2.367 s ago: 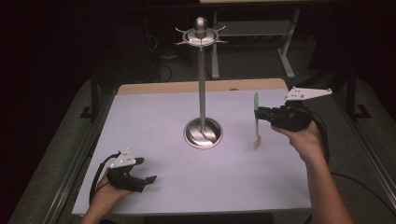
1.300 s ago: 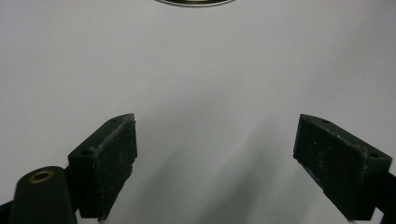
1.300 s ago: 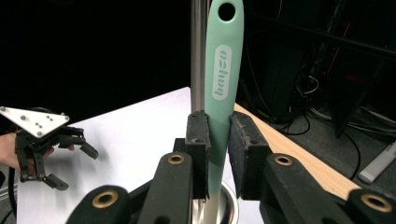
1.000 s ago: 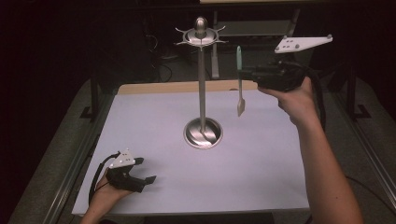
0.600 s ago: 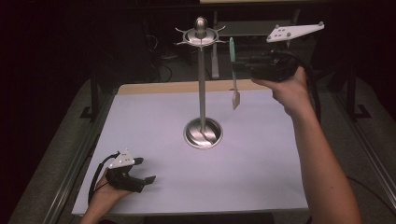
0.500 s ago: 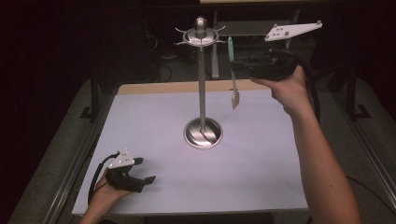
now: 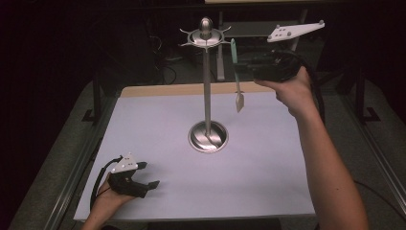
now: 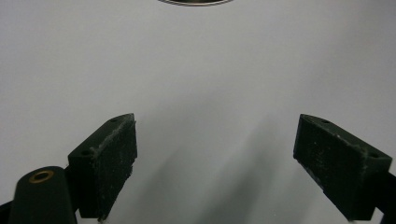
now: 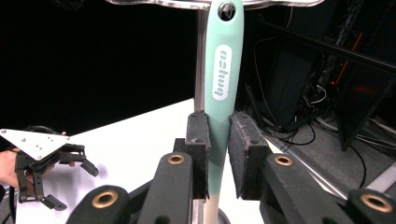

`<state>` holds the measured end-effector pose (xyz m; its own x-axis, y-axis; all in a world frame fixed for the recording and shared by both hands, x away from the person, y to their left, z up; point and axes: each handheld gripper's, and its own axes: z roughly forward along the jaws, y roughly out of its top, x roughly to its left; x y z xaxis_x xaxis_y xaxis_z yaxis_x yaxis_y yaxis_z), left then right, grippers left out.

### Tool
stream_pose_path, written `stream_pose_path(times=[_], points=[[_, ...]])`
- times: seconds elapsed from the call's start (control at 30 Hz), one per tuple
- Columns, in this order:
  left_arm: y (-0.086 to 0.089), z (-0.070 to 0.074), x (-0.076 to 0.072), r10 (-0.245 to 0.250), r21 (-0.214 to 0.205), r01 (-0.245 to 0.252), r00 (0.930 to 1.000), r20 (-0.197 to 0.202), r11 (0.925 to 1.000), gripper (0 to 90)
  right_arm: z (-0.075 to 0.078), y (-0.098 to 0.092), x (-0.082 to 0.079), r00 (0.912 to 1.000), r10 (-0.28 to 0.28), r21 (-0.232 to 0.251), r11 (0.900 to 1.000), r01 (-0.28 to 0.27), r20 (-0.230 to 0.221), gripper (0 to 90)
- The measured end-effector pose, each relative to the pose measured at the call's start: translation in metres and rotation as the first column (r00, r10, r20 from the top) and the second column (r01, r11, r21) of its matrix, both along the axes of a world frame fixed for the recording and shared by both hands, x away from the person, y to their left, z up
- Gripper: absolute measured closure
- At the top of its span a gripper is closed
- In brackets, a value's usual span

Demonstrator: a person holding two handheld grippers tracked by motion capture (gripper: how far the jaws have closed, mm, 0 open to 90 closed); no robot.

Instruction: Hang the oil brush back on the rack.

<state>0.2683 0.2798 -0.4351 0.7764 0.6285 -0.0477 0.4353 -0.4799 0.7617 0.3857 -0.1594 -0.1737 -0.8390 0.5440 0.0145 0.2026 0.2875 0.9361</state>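
Right gripper raised from table level to rack top since earlier frames. Fingers clamped on mint-handled utensil; handle hole brought beside stand hook. Hanging judged imminent. Left gripper spread wide, idle on table.

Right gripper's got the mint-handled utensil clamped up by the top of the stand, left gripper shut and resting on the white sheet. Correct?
One slip: the left gripper is open, not shut. The left gripper view shows its jaws wide apart with bare white sheet between them. The rest holds: the right gripper clamps the mint-handled utensil near the top of the stand.
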Motion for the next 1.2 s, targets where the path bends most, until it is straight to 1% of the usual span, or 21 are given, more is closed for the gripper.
stream_pose_path(times=[0.3, 0.4, 0.43, 0.5, 0.63, 0.73, 0.83, 0.93, 1.07, 1.2], points=[[0.0, 0.0, 0.0, -0.002, 0.001, 0.002, 1.0, -0.001, 1.0, 13.3, 0.0, 0.009, 0.004, 0.9999, 0.012, -0.011, 0.9999, -0.012, -0.006, 78.1], [0.0, 0.0, 0.0, -0.004, 0.0, 0.004, 1.0, 0.0, 1.0, 13.2, -0.001, 0.012, 0.004, 1.0, 0.005, -0.026, 0.9997, -0.005, 0.0, 76.8], [0.0, 0.0, 0.0, -0.004, 0.0, 0.004, 1.0, 0.0, 1.0, 13.3, -0.001, 0.013, 0.004, 1.0, 0.005, -0.031, 0.9995, -0.005, 0.005, 75.7], [0.0, 0.0, 0.0, -0.004, 0.003, 0.004, 1.0, 0.001, 1.0, 13.3, -0.002, 0.012, 0.003, 0.9999, 0.012, -0.027, 0.9996, -0.012, -0.007, 68.7], [-0.001, -0.001, 0.0, -0.002, -0.002, 0.002, 1.0, -0.005, 1.0, 13.3, -0.005, 0.008, 0.0, 1.0, 0.001, -0.048, 0.9989, -0.002, -0.001, 64.8], [-0.001, -0.001, 0.0, -0.003, 0.0, 0.003, 1.0, -0.007, 1.0, 13.2, -0.008, 0.004, -0.002, 0.9999, -0.012, -0.047, 0.9988, 0.012, -0.006, 62.1], [-0.001, 0.0, -0.001, -0.002, 0.0, 0.002, 1.0, -0.003, 1.0, 13.3, -0.016, -0.003, -0.006, 0.9996, -0.023, -0.038, 0.999, 0.022, -0.019, 57.9], [0.0, 0.0, -0.001, 0.004, -0.001, -0.004, 1.0, -0.001, 1.0, 13.3, -0.026, -0.009, -0.009, 0.9987, -0.037, -0.052, 0.998, 0.035, -0.034, 54.4], [-0.001, 0.0, 0.001, 0.009, -0.008, -0.009, 1.0, -0.001, 0.9999, 13.2, -0.043, -0.018, -0.014, 0.9973, -0.051, -0.056, 0.9973, 0.048, -0.053, 49.2], [-0.004, 0.0, 0.002, 0.005, 0.003, -0.005, 1.0, 0.0, 1.0, 13.2, -0.06, -0.028, -0.017, 0.9955, -0.067, -0.059, 0.9963, 0.063, -0.067, 46.1]])
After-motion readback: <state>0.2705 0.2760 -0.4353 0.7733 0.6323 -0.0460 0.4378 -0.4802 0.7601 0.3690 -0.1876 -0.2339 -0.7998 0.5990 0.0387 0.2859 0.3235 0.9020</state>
